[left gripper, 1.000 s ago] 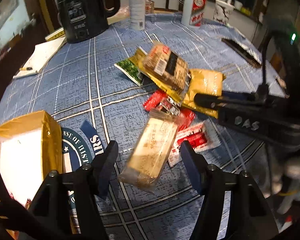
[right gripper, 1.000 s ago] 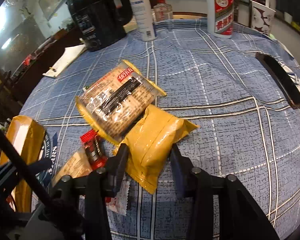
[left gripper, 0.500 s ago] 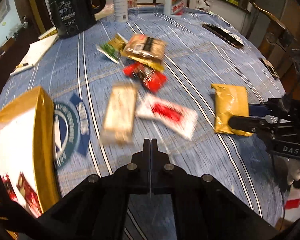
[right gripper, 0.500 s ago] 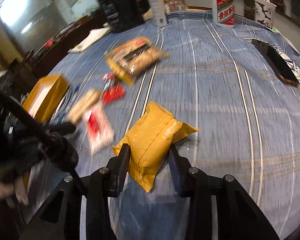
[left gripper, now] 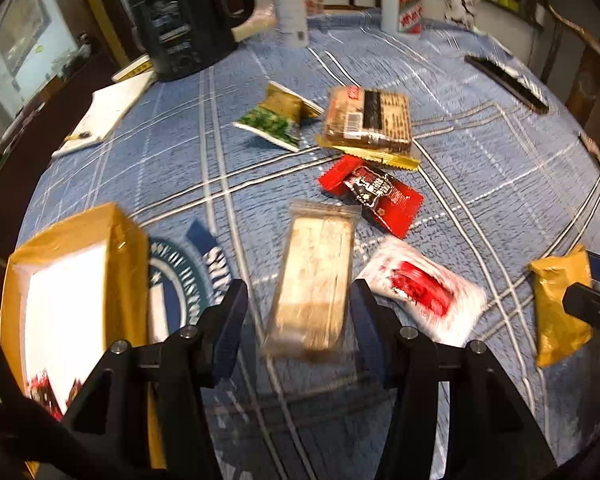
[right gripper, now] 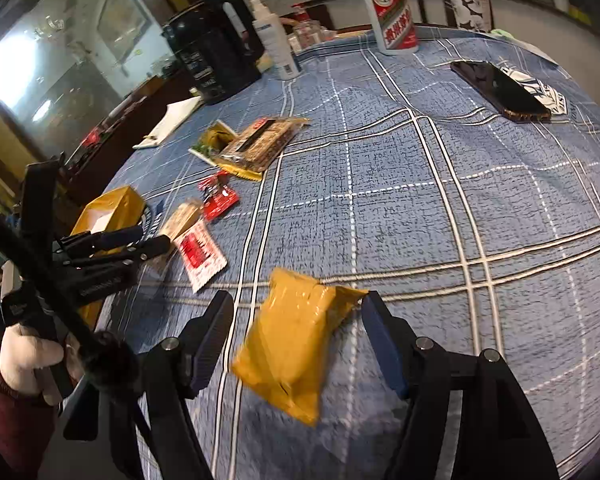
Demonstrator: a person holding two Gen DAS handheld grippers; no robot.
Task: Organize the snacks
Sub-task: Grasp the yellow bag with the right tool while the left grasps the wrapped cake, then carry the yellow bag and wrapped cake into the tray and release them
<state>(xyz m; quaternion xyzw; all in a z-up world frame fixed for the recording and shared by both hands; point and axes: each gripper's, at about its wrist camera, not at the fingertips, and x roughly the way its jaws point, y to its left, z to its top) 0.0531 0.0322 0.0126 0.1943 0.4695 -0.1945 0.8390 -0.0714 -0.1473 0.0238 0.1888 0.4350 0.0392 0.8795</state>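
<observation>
On the blue cloth (right gripper: 440, 208), our left gripper (left gripper: 298, 312) opens, its pads clear of a beige wafer pack (left gripper: 314, 280) lying between them; our right gripper (right gripper: 298, 328) opens astride a yellow packet (right gripper: 296, 332), untouched.

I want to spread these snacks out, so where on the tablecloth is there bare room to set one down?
Bare cloth lies between the yellow packet, the phone and the white bottle. It is crowded from the yellow box to the biscuit pack.

Round table (right gripper: 480, 200) under blue plaid cloth, bright window (right gripper: 4, 72), dark wood furniture
</observation>
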